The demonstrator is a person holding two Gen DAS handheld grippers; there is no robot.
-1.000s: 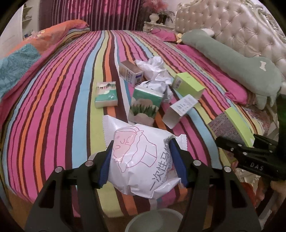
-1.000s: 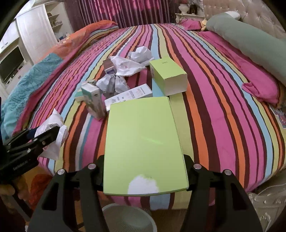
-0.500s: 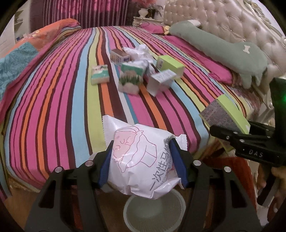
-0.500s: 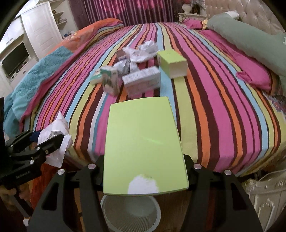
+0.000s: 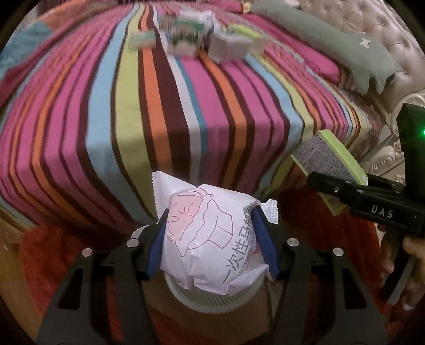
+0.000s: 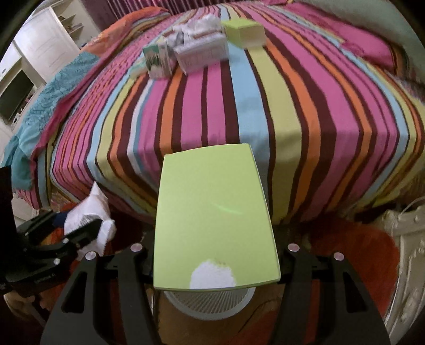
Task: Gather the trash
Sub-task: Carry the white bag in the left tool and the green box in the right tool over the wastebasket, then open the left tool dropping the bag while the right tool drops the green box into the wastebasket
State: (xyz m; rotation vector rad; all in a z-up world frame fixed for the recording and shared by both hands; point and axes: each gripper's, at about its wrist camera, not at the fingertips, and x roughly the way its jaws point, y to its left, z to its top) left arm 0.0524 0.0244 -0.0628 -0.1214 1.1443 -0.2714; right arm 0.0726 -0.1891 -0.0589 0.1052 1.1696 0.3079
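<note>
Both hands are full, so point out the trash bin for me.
The white ribbed bin stands on the floor at the foot of the striped bed, low centre in both wrist views, right under the green box and the white packet.

You had a wide bed [image 6: 279, 111] before you, spread with a striped cover [image 5: 164, 111] in pink, maroon, orange, lime and pale blue — its near edge dropped over the side. A long grey-green pillow [image 5: 326, 42] lay along the right, next to a pale tufted headboard [image 5: 398, 29] with a carved frame. A teal and orange quilt [image 6: 53, 98] was bunched on the left side. Beyond it you had white cabinets [image 6: 45, 45] and a dark screen [image 6: 13, 95] — against the left wall. Magenta curtains [image 6: 138, 6] hung behind the bed. An orange-red rug [image 6: 372, 254] covered the floor below.
</note>
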